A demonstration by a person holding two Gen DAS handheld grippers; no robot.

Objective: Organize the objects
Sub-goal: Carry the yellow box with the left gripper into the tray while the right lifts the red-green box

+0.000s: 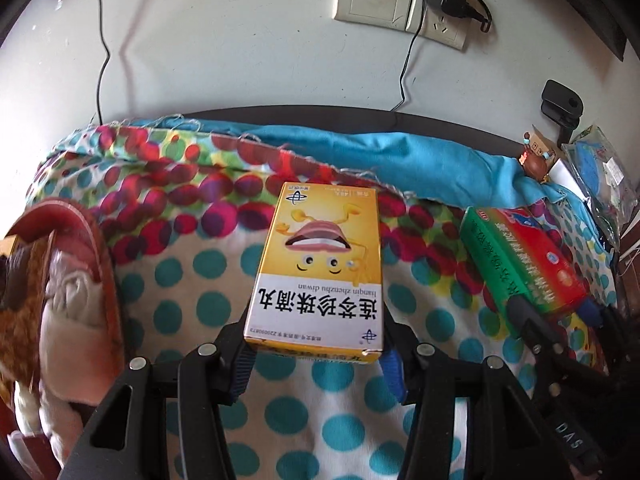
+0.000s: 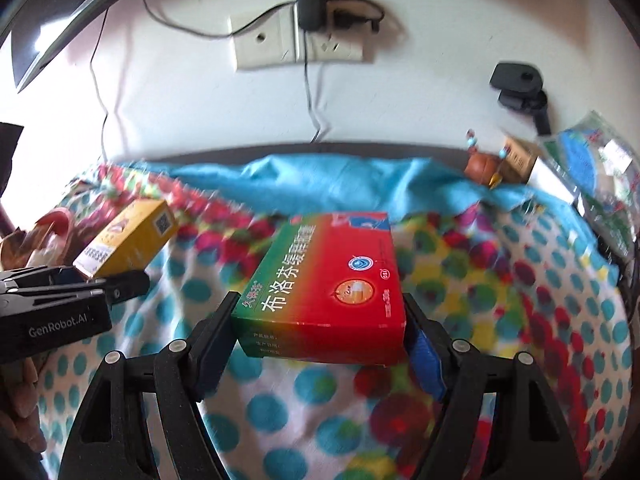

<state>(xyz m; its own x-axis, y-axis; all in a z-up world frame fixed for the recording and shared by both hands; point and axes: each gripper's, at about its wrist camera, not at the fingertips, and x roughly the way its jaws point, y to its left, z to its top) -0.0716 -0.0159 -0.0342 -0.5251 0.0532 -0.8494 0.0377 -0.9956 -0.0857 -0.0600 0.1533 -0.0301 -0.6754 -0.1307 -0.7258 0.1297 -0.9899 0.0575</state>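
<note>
A: Around the boxes?
B: Polka-dot cloth (image 1: 168, 304), plush toy (image 1: 24, 280) far left, wall socket (image 2: 296, 44) beyond.

A: Grips?
B: Left gripper (image 1: 316, 354) pinching yellow box (image 1: 320, 264), long axis running away, "lianqin zhenzhu diwan" upside down. Right gripper (image 2: 320, 320) clamping red-green box (image 2: 332, 284), "GenRobot.AI" alongside.

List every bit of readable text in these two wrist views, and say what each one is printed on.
"lianqin zhenzhu diwan", upside down to the camera: yellow box in the left gripper.
"连芩珍珠滴丸": same box; its fine print is too small.
"布洛芬缓释胶囊": red and green box in the right gripper; its small print is blurred.
"GenRobot.AI": left gripper body.
"DAS": right gripper body.
</note>
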